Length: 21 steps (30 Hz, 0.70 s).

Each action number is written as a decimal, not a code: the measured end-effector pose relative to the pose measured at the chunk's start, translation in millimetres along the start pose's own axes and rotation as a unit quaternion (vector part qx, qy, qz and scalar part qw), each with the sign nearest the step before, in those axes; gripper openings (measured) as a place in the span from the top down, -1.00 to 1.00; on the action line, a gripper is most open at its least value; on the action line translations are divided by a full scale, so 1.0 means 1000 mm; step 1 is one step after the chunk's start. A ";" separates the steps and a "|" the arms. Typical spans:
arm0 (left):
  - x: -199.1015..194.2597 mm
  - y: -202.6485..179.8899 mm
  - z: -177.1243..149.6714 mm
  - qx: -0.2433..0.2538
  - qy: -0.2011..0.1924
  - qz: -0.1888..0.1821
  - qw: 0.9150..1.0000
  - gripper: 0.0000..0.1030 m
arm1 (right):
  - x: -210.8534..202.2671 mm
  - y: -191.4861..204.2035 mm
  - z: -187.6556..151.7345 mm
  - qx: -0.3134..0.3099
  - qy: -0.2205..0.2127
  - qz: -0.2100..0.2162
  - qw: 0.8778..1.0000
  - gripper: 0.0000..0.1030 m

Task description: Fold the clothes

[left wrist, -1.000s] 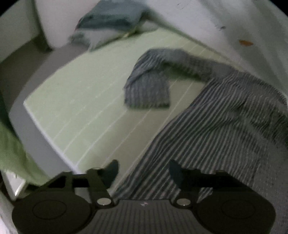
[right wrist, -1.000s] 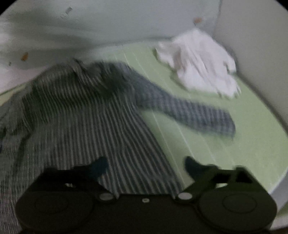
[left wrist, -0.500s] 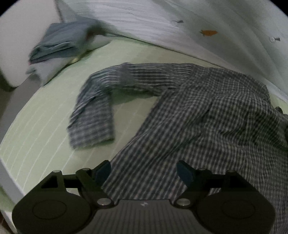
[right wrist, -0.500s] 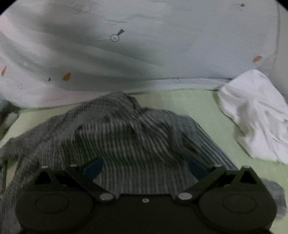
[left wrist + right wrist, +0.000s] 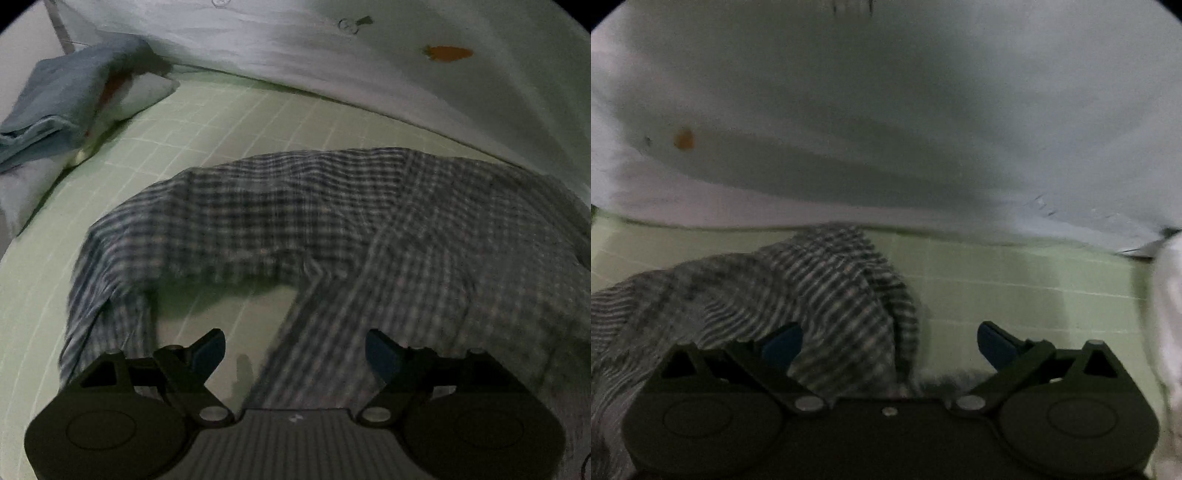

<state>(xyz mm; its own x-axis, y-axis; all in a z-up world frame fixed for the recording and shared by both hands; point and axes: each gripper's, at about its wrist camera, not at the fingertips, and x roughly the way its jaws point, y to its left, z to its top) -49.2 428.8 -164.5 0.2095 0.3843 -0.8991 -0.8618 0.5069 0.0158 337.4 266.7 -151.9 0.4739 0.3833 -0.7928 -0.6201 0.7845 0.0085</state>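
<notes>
We see a green checked sheet (image 5: 229, 122) with the plaid shirt (image 5: 332, 221) spread rumpled across it. Our left gripper (image 5: 295, 350), jaws just opened wide, holds nothing above the shirt; our right gripper (image 5: 888, 345) gapes empty over its edge.

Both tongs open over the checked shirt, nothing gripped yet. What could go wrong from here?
1. The checked shirt lies rumpled, its sleeve bent back on itself; the left tongs may pinch several layers and fold in a crease.
2. In the right wrist view the right tongs straddle a raised bunch of shirt; closing there could grab a wad, not an edge.
3. Both views are dim and blurred, so edges are hard to find.
</notes>
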 end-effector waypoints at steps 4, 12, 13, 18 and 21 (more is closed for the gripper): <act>0.026 0.007 0.016 -0.025 0.011 0.011 1.000 -0.62 | 0.051 0.004 0.018 -0.024 0.052 0.033 0.998 0.02; 0.042 0.018 0.023 -0.040 -0.002 0.019 0.999 -0.80 | 0.042 0.049 0.085 -0.123 -0.096 0.051 0.986 0.76; 0.043 0.018 0.022 -0.041 -0.004 0.020 0.999 -0.82 | 0.038 0.057 0.092 -0.127 -0.117 0.054 0.983 0.76; 0.040 0.015 0.018 -0.041 -0.006 0.026 0.999 -0.82 | 0.059 0.093 0.078 -0.162 -0.101 -0.009 0.982 0.21; 0.032 0.018 0.017 -0.044 -0.013 0.029 0.999 -0.82 | 0.043 0.091 0.060 -0.143 -0.122 -0.051 0.981 -0.71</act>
<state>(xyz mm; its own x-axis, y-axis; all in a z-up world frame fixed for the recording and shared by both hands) -50.5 463.6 -185.4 0.1685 0.4320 -0.8860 -0.9099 0.4138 0.0287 338.6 383.8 -148.8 0.6568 0.4423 -0.6108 -0.6947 0.6700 -0.2618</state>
